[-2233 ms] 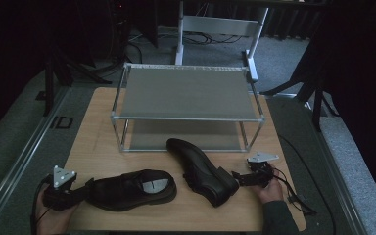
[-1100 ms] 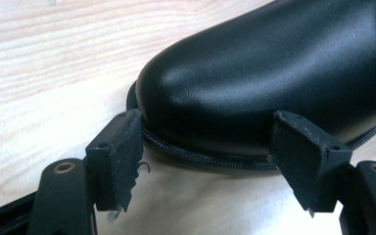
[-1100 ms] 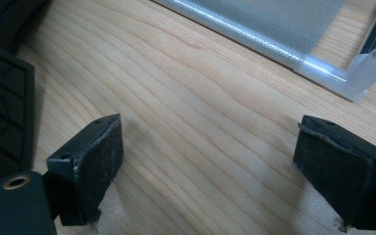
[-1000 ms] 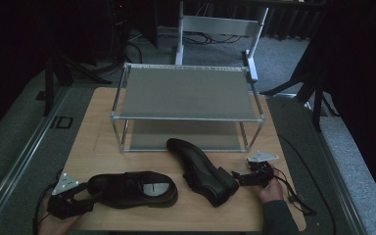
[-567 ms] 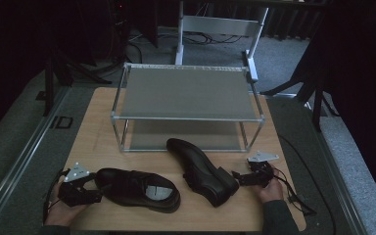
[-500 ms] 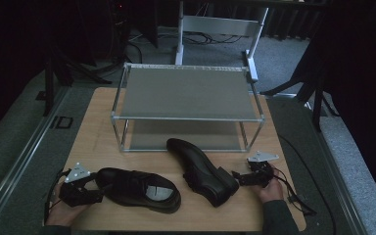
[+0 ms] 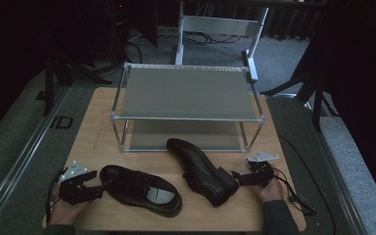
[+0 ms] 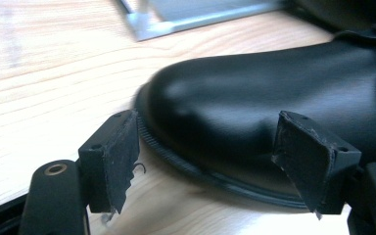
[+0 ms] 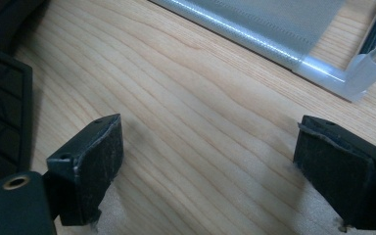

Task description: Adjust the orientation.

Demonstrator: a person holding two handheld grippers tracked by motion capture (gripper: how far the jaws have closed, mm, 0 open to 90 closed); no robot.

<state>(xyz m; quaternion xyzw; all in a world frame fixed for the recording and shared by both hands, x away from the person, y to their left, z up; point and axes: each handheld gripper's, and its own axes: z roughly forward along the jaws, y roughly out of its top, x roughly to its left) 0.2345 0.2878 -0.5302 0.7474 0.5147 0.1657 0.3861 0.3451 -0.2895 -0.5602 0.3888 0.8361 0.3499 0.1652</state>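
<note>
Two black leather shoes lie on the wooden table [image 7: 98, 132]. The left shoe [image 7: 142, 188] [image 8: 254, 98] lies near the front edge with its toe pointing left. My left gripper [image 7: 102, 185] [image 8: 210, 166] is open, one jaw on each side of that toe, and its pads [image 8: 112, 161] do not press on the leather. The right shoe [image 7: 200, 169] lies slanted, toe towards the rack. My right gripper [image 7: 235, 175] [image 9: 208, 166] stands open just right of its heel [image 9: 0, 122], with bare wood between the fingers [image 9: 90, 166].
A two-level metal rack [image 7: 186, 93] stands at the middle of the table, and its lower shelf [image 9: 274, 24] lies just ahead of my right gripper. Chair legs and stands are on the carpet behind. Cables trail from both grippers by the front edge.
My left gripper has shifted right and slightly away from the front edge. The left shoe has turned, its heel end now nearer the front edge. The right gripper and right shoe have stayed put.
</note>
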